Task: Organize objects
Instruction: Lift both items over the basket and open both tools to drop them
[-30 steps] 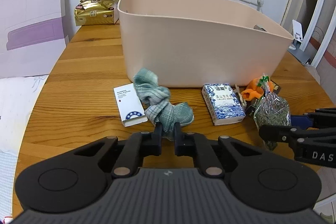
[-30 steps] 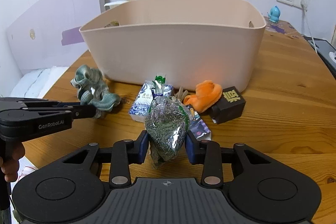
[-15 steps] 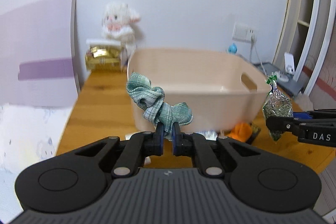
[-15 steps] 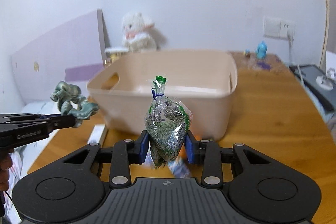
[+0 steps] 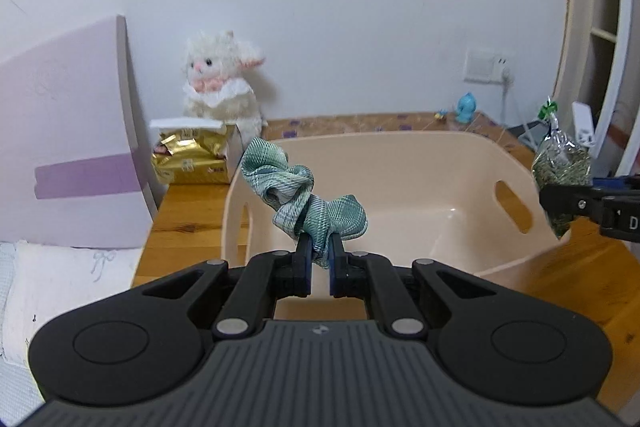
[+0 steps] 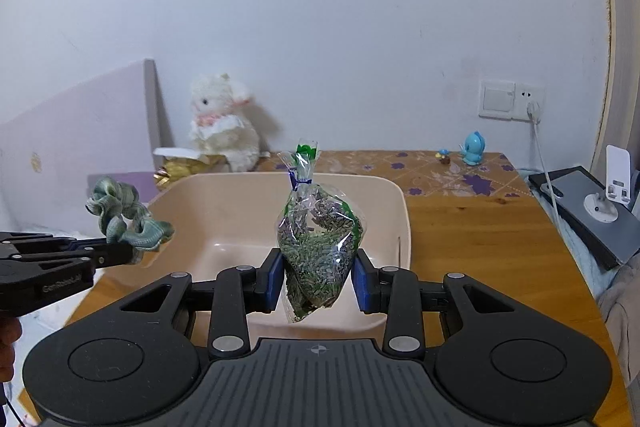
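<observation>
Your left gripper (image 5: 319, 255) has its jaws clamped on a green plaid scrunchie (image 5: 303, 194), held in the air above the near left part of the beige tub (image 5: 448, 147). Your right gripper (image 6: 317, 277) has its jaws closed on a clear bag of dried herbs (image 6: 319, 243), lifted over the tub's near rim. The tub sits on the wooden bench (image 6: 480, 239), with a white plush lamb (image 5: 219, 89) and a gold packet (image 5: 190, 159) behind it by the wall.

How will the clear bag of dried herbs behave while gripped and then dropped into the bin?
The bag bulges between the right gripper fingers, so it is probably soft. Its crinkled film may slip. It looks light, likely landing gently in the bin.
</observation>
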Demonstrator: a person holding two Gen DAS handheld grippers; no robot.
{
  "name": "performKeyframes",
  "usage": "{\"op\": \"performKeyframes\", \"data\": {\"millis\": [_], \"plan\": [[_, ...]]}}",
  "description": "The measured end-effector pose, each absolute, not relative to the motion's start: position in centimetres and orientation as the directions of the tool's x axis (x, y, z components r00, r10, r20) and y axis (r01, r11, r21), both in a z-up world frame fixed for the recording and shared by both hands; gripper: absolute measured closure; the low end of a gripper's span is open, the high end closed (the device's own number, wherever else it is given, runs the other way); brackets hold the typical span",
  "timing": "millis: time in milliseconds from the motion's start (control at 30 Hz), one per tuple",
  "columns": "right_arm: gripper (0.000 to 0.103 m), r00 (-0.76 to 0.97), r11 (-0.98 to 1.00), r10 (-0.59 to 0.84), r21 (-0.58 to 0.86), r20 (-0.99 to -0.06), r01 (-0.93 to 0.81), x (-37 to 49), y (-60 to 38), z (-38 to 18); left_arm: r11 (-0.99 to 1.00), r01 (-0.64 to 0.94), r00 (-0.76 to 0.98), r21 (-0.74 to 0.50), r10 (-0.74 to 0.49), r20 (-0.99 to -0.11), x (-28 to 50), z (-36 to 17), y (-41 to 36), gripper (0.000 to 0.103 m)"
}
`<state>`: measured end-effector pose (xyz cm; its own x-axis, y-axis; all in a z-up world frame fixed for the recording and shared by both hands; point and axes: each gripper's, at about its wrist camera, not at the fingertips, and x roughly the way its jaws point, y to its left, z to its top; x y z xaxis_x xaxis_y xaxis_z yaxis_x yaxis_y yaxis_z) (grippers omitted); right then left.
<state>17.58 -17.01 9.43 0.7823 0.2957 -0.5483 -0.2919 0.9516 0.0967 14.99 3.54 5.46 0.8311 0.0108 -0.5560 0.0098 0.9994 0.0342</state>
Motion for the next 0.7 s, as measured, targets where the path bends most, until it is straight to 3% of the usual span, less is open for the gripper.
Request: {"op": "performKeyframes", "data": {"millis": [333, 433, 467, 533, 600, 700], "plan": [[0.070, 0.692, 0.956, 0.226, 0.019, -0.685, -0.293, 22.2, -14.5, 5.6, 0.998, 0.018, 0.745, 0.058, 0.026, -0.667, 19.9, 1.2, 2.6, 0.093], [0.069, 0.671, 0.957, 0.209, 0.006, -0.711, -0.292, 22.6, -14.1, 4.8, 1.000, 0.006, 0.738, 0.030, 0.015, -0.674, 20.2, 1.1, 3.1, 0.086], [0.062, 0.675, 0.957, 0.205, -0.001, -0.709, -0.292, 22.5, -14.0, 4.7, 1.000, 0.009, 0.739, 0.026, 0.011, -0.673, 20.1, 1.2, 3.2, 0.078], [0.058, 0.681, 0.959, 0.200, 0.000, -0.705, -0.282, 22.3, -14.1, 4.8, 0.999, 0.015, 0.752, 0.030, 0.009, -0.659, 19.8, 1.5, 3.3, 0.063], [0.047, 0.687, 0.960, 0.210, 0.014, -0.695, -0.279, 22.0, -14.2, 4.9, 0.999, -0.002, 0.763, 0.037, 0.025, -0.646, 19.5, 2.0, 3.3, 0.033], [0.037, 0.702, 0.964, 0.211, 0.024, -0.681, -0.266, 21.3, -14.6, 5.5, 1.000, -0.020, 0.784, 0.011, 0.023, -0.620, 18.7, 3.0, 3.7, 0.026]]}}
